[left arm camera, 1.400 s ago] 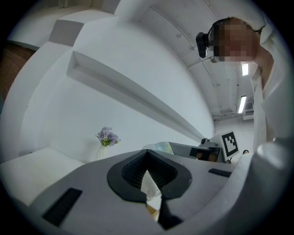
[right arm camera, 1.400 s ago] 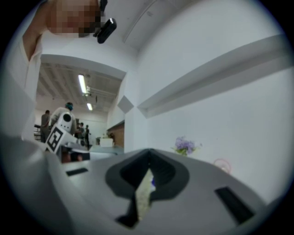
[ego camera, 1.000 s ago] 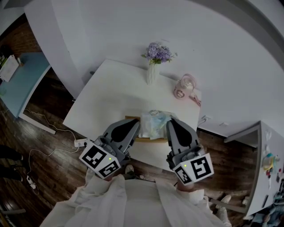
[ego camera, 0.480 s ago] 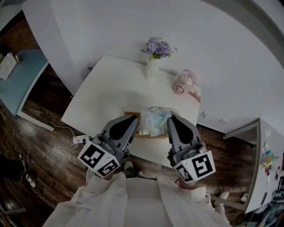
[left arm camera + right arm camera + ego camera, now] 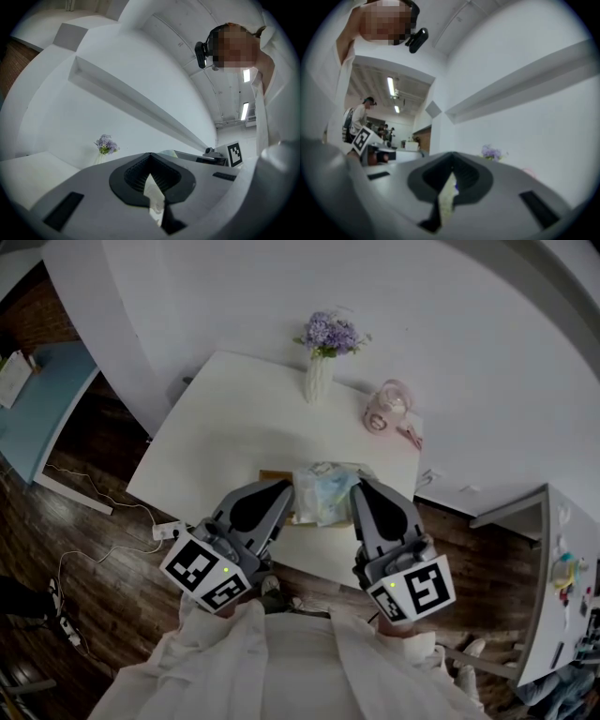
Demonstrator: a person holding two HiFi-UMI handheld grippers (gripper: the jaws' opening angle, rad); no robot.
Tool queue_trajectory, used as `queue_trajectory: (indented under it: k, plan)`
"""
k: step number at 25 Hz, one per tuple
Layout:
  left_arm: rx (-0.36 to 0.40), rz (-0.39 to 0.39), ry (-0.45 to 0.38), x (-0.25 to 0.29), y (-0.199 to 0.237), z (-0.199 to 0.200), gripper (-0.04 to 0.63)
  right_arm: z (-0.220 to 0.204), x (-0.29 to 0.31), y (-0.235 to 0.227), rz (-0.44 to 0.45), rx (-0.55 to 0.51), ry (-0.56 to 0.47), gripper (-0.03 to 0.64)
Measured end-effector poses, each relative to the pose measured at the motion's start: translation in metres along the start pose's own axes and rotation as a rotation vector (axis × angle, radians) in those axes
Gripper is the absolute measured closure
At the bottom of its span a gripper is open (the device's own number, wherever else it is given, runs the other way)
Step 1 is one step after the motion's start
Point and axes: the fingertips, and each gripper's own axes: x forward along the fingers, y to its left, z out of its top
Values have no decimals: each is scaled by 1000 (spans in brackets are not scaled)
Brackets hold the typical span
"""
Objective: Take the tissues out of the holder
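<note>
A pale blue-white pack of tissues (image 5: 324,491) stands in a low wooden holder (image 5: 273,475) at the near edge of the white table (image 5: 234,427). My left gripper (image 5: 284,487) sits just left of the pack and my right gripper (image 5: 358,487) just right of it, tips at the pack's sides. In the left gripper view the left gripper (image 5: 150,155) has its jaws together, with only a thin pale sliver showing in the slit. The right gripper (image 5: 452,154) looks the same in its own view. I cannot tell whether either touches the tissues.
A white vase with purple flowers (image 5: 325,345) stands at the table's far edge and a pink object (image 5: 385,409) at the far right corner. Dark wood floor with cables (image 5: 94,521) lies to the left. People stand in the room behind (image 5: 358,119).
Both grippers stay beside the tissues. The table and its things have drifted slightly up in the head view.
</note>
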Motion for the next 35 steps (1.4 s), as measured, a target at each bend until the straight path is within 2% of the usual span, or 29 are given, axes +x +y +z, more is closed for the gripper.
queue_trajectory:
  k: [7, 20, 35]
  plan:
    - [-13, 10, 30, 1, 1, -7, 578, -3, 3, 0, -5, 0, 6, 606]
    - [-18, 5, 33, 0, 0, -9, 578, -13, -1, -6, -36, -10, 55, 606]
    - [-35, -10, 70, 1, -1, -18, 578, -14, 1, -3, -36, -6, 47, 606]
